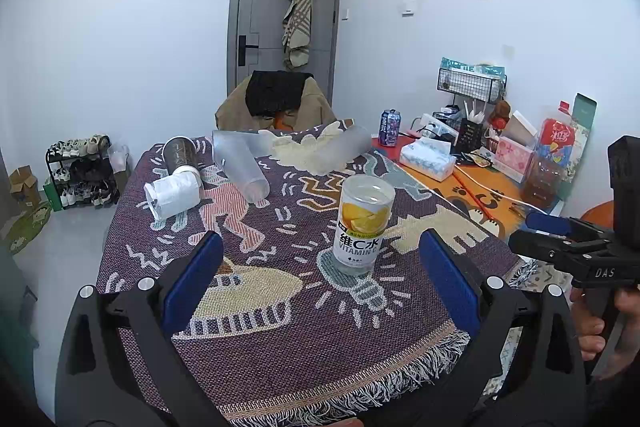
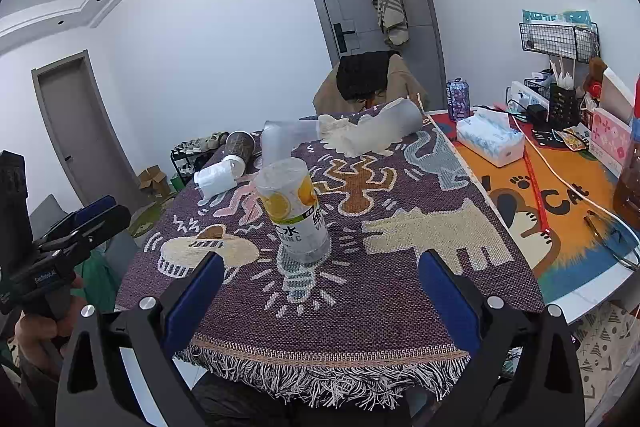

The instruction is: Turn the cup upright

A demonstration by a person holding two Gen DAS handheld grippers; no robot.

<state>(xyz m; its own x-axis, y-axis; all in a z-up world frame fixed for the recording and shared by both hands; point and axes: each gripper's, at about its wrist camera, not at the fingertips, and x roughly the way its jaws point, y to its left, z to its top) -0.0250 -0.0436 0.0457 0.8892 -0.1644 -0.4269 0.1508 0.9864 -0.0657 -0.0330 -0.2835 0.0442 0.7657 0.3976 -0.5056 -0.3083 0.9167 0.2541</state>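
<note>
Patterned woven tablecloth [image 1: 280,327] covers the table. Vitamin C cup [image 1: 362,225] stands mouth-up near its front edge, ahead of both grippers. Left gripper [image 1: 320,279] and right gripper [image 2: 320,283]: jaws spread wide, empty.

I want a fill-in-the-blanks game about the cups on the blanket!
1. The vitamin C cup with lemon pictures stands ___ on the blanket.
2. The frosted plastic cup lies on its ___.
3. The jaws of the left gripper are ___.
4. The brown paper cup touches the ___ paper cup.

Missing words: upright; side; open; white
</note>
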